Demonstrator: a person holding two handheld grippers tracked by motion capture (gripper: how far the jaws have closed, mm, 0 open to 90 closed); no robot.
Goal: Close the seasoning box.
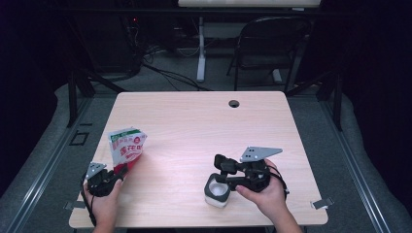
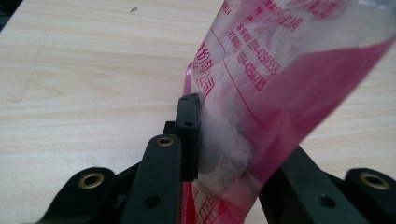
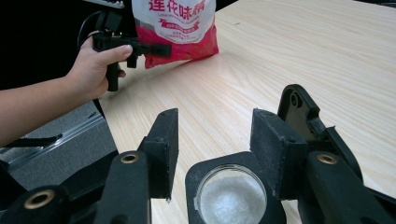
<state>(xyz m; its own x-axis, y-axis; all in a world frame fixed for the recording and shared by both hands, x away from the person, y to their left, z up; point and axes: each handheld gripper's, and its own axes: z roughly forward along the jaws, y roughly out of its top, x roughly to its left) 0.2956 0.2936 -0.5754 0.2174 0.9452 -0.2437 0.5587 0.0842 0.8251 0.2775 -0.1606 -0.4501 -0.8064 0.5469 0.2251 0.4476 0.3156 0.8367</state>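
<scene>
Pouring next: bag (image 1: pixel 127 147) stands at the bench's (image 1: pixel 194 121) left front; lift and tip slowly over jar (image 1: pixel 217 191).
Left gripper (image 1: pixel 120 172): fingers (image 2: pixel 189 135) pinching the bag's lower corner; keep firm.
Right gripper (image 3: pixel 215 154): fingers (image 3: pixel 273 149) spread around the jar; steady it.

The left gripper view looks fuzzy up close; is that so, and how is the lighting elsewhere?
Left gripper view: the red-and-white bag is soft at close range. High view: bright table, dark surroundings, mild glare near the centre. Right gripper view: the container of white powder is sharp, evenly lit.
</scene>
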